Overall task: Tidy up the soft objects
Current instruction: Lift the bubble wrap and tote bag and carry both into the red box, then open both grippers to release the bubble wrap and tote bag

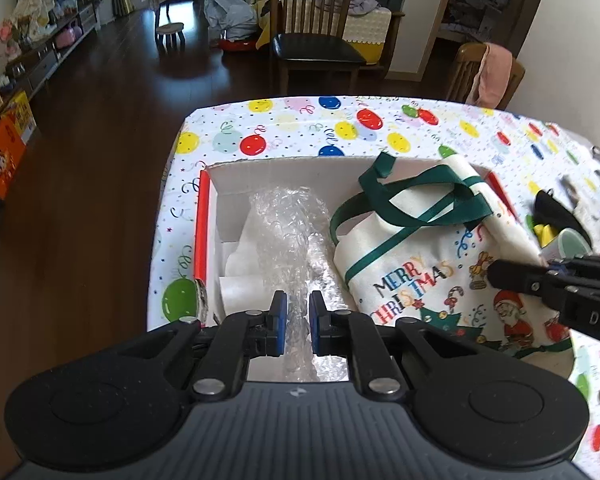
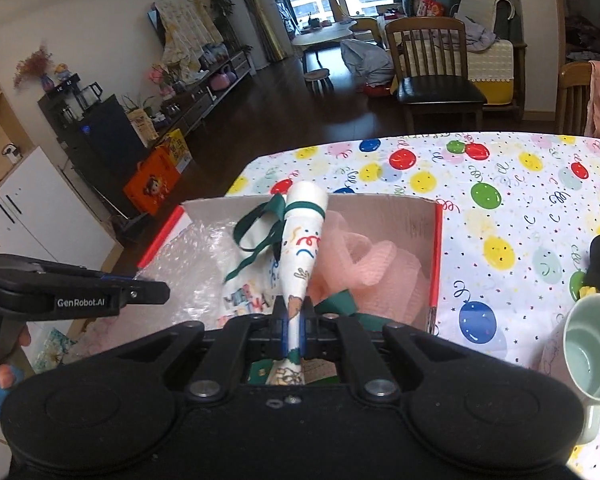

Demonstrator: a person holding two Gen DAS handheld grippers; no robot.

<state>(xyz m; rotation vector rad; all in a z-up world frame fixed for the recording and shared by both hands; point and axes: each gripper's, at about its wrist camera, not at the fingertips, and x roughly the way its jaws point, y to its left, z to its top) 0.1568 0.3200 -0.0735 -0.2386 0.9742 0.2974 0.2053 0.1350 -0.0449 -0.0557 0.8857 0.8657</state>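
Desk under a white cloth printed with coloured balloons, filling the centre and right of both views. Open white cardboard box with red edges, at frame centre on the desk, its cavity facing up. Cream canvas tote bag with green straps and "MERRY CHRISTMAS" print, draped over the right part of the box in the left wrist view, straps lying across its upper end; in the right wrist view a fold of it rises upright from the fingers at centre. Clear bubble wrap, crumpled inside the box, left of the bag. Pink mesh fabric, bunched in the right part of the box, seen only in the right wrist view. Pale green mug, lower right of the right wrist view, lying tilted on the desk outside the box. Left gripper, lower centre, fingers narrowly apart either side of the bubble wrap, no pinch evident. Right gripper, fingers clamped on the tote bag fold.
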